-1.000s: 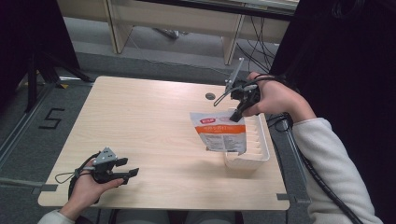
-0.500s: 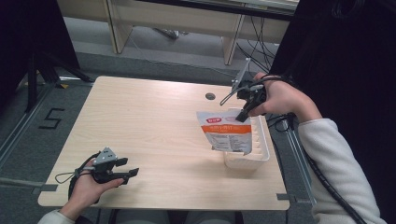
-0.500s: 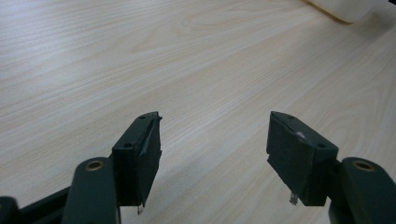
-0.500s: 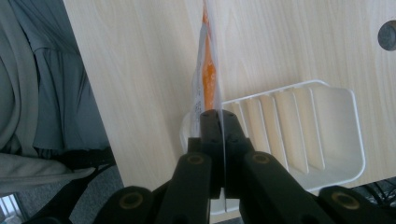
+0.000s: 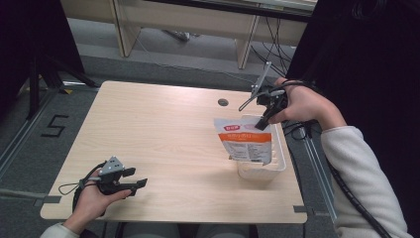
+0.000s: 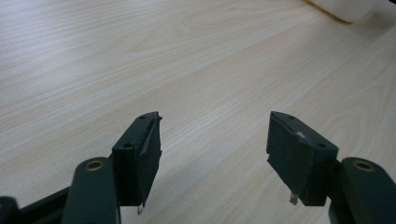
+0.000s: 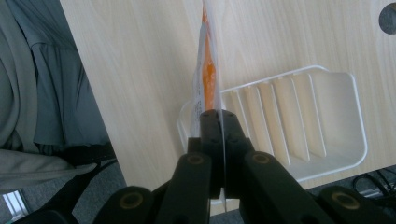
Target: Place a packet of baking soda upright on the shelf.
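Here, the right tongs (image 5: 261, 122) hold an orange-and-white pouch (image 5: 246, 141) upright over the white rack (image 5: 277, 166).

From above, the pouch hangs by its top edge at the surface's (image 5: 163, 134) right side, while the left tongs (image 5: 137, 178) rest near the front left corner. The left gripper view shows those jaws spread over bare wood. The right gripper view shows jaws pinching the pouch edge-on.

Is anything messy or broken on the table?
Nothing is spilled or broken. The orange-and-white pouch hangs upright from the right gripper, its bottom in the near end of the white slotted rack. The left gripper rests open.
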A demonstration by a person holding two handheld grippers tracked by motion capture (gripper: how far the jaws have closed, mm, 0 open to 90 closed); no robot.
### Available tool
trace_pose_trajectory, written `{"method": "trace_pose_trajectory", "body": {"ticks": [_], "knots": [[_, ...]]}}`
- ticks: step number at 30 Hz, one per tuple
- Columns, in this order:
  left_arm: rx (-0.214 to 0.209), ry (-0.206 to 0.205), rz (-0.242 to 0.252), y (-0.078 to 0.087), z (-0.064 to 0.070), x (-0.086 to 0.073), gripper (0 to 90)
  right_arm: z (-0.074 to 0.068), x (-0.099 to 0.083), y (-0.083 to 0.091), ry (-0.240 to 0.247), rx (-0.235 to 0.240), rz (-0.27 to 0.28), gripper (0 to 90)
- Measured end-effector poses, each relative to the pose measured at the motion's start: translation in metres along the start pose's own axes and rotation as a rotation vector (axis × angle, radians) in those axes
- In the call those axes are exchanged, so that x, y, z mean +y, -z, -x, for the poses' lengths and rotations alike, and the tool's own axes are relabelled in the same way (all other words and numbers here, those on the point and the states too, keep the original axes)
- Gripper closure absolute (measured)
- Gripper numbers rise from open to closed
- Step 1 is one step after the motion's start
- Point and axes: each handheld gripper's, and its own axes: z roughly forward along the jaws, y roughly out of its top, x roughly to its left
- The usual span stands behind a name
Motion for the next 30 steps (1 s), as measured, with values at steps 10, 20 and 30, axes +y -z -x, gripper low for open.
{"method": "trace_pose_trajectory", "body": {"ticks": [10, 20, 30], "knots": [[-0.005, 0.009, -0.003, 0.0, 0.0, 0.0, 34.6, 0.003, -0.005, 0.003, -0.003, -0.002, 0.003, 90.0], [0.0, -0.001, -0.002, 0.0, 0.0, 0.0, 34.6, 0.005, -0.01, 0.004, 0.001, -0.002, -0.005, 90.0], [-0.001, 0.012, 0.001, -0.001, 0.001, 0.0, 34.6, 0.007, -0.016, 0.004, -0.011, -0.001, -0.016, 90.0]]}}
